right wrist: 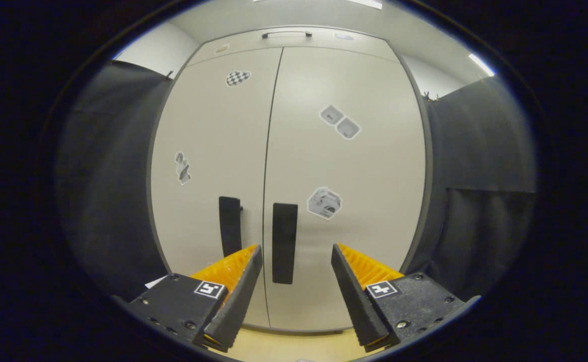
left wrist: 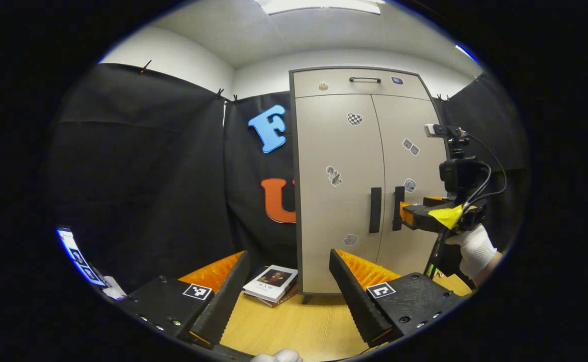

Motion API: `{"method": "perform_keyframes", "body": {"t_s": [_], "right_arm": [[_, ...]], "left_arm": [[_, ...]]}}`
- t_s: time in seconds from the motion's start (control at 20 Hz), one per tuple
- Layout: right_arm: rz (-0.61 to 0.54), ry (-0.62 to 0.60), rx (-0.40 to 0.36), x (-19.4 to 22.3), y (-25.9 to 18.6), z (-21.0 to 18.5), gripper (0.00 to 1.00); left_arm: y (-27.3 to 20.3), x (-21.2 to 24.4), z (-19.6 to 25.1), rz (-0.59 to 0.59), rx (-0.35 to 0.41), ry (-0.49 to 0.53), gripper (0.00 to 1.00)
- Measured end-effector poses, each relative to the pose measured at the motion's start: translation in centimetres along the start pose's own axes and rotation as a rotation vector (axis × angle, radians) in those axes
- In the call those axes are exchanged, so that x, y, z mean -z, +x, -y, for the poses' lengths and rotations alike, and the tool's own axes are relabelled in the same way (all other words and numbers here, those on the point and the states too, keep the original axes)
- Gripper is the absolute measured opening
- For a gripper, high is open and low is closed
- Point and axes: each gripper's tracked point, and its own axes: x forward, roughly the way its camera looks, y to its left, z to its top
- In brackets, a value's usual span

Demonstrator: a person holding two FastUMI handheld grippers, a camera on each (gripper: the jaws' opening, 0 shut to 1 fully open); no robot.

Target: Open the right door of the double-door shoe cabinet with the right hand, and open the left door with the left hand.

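Beige shoe cabinet (right wrist: pixel 294 151) shut; right tongs (right wrist: pixel 296 271) spread near right handle (right wrist: pixel 284 243); left tongs (left wrist: pixel 289 274) spread.

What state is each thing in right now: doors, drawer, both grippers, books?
Right door: closed.
Left door: closed.
Right handle: untouched, between the open fingers.
Left handle: untouched.
Top drawer: closed.
Right gripper: open, near the right handle.
Left gripper: open, farther from the cabinet.
Books: stacked, lying flat on the floor.

In the left gripper view, the right claw (left wrist: pixel 403 213) hides part of the right door handle (left wrist: pixel 398 207); whether they touch cannot be determined. Sticker (right wrist: pixel 324 202) prints are too small to identify.
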Motion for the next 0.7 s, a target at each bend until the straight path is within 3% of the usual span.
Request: {"method": "perform_keyframes", "body": {"t_s": [0.2, 0.45, 0.6, 0.7], "right_arm": [[-0.021, 0.012, 0.014, 0.8, 4.0, -0.5, 0.76], [-0.043, 0.02, 0.016, 1.6, 5.7, -1.3, 0.59], [-0.039, 0.04, 0.037, 1.5, 6.0, -1.2, 0.39], [-0.04, 0.026, 0.046, 1.6, 6.0, -1.2, 0.37]], "left_arm": [[0.2, 0.3, -0.2, -0.013, -0.038, -0.01, 0.96], [0.5, 0.5, -0.4, -0.02, -0.063, -0.011, 0.96], [0.5, 0.6, -0.6, -0.023, -0.071, -0.012, 0.96], [0.5, 0.8, -0.5, -0.034, -0.073, -0.019, 0.96]]}}
